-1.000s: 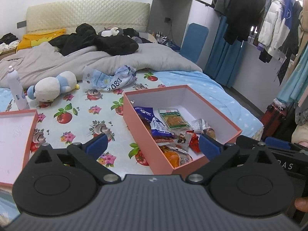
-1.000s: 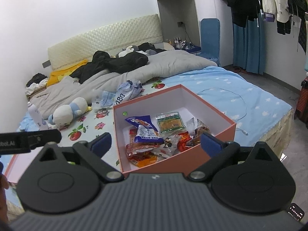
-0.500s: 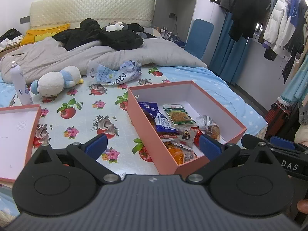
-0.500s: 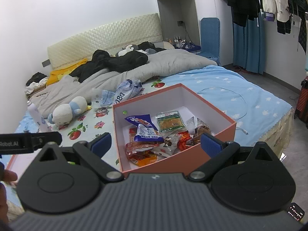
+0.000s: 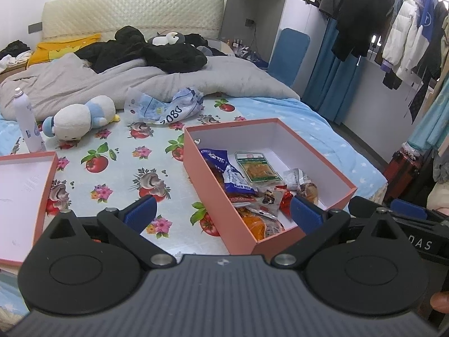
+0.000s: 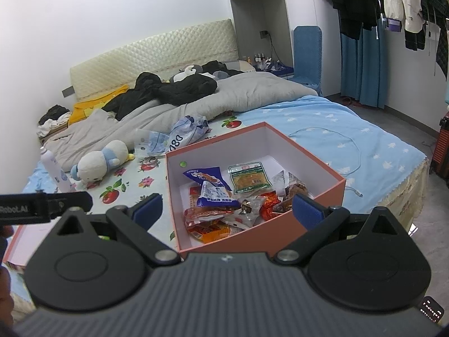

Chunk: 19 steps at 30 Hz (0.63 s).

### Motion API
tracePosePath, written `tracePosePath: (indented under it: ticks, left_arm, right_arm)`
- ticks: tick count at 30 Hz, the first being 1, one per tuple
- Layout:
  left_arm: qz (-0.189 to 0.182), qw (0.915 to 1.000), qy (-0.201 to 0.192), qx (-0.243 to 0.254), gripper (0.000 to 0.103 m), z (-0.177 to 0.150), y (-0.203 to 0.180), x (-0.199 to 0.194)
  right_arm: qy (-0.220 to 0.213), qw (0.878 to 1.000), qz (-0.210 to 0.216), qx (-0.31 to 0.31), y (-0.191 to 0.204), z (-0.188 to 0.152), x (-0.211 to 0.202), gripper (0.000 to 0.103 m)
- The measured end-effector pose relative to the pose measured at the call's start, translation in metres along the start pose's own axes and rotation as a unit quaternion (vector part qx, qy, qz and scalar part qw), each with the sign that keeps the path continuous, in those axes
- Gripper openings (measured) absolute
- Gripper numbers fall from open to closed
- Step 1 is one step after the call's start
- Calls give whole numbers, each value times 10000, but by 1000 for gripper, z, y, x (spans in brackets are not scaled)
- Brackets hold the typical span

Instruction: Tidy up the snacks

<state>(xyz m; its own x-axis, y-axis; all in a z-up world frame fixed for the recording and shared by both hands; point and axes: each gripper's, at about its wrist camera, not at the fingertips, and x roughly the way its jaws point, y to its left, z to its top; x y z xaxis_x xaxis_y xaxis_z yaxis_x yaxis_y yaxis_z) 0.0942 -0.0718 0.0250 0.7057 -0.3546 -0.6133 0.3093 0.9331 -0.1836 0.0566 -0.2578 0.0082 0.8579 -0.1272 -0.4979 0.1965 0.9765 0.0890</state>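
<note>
Grippers (image 5: pixel 223 214) (image 6: pixel 227 209) stay spread, empty, now slightly higher over snack box (image 5: pixel 216 193).

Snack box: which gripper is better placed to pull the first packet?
Right, probably. The right gripper is open and centred over the snack pile in the pink box. The left gripper, also open, straddles the box's near-left wall, half over the bedsheet.

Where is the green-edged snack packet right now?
In both wrist views the green-edged snack packet lies flat inside the open pink box, toward its far half, just right of the blue snack bag and beyond the pile of red and orange wrappers.
</note>
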Motion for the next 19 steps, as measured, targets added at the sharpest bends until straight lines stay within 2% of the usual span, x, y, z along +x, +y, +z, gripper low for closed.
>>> tracePosePath:
  ticks: [19]
  left_arm:
    - [11, 10000, -28, -5, 103, 1, -1, -2]
  right_arm:
    - [-31, 10000, 8, 14, -1, 2, -1, 100]
